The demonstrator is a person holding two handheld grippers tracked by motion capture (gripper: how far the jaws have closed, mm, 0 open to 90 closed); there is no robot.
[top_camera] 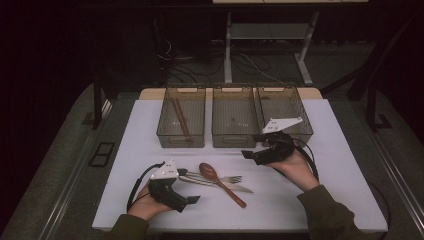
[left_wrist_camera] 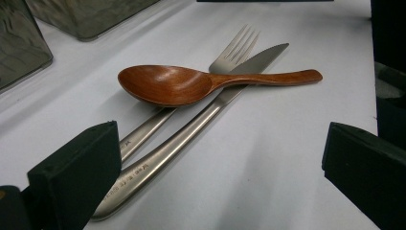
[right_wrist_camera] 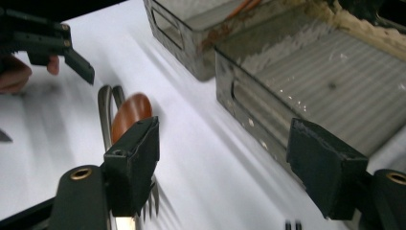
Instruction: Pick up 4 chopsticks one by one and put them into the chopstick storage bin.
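Standing in a row at the far side of the white table [top_camera: 125,165] are three smoky clear bins: the left bin [top_camera: 181,117] is holding a pair of brown chopsticks [top_camera: 180,118] laid lengthwise, while the middle bin [top_camera: 235,117] and the right bin [top_camera: 285,112] are looking bare inside. Nearer the person, a wooden spoon [top_camera: 220,182] is lying across a metal fork [top_camera: 220,178] and a metal knife [top_camera: 235,186]. The left gripper [top_camera: 192,199] is resting low beside the cutlery, jaws spread wide and gripping nothing. The right gripper [top_camera: 252,150] is hovering just in front of the middle and right bins, jaws likewise wide and gripping nothing.

The left gripper view is revealing what the high view blurs: the spoon's [left_wrist_camera: 191,84] bowl facing up, the knife's [left_wrist_camera: 191,129] serrated edge, and lettering on its handle, too small to read. The right gripper view is showing the middle bin's [right_wrist_camera: 306,72] ribbed floor and handle slot.
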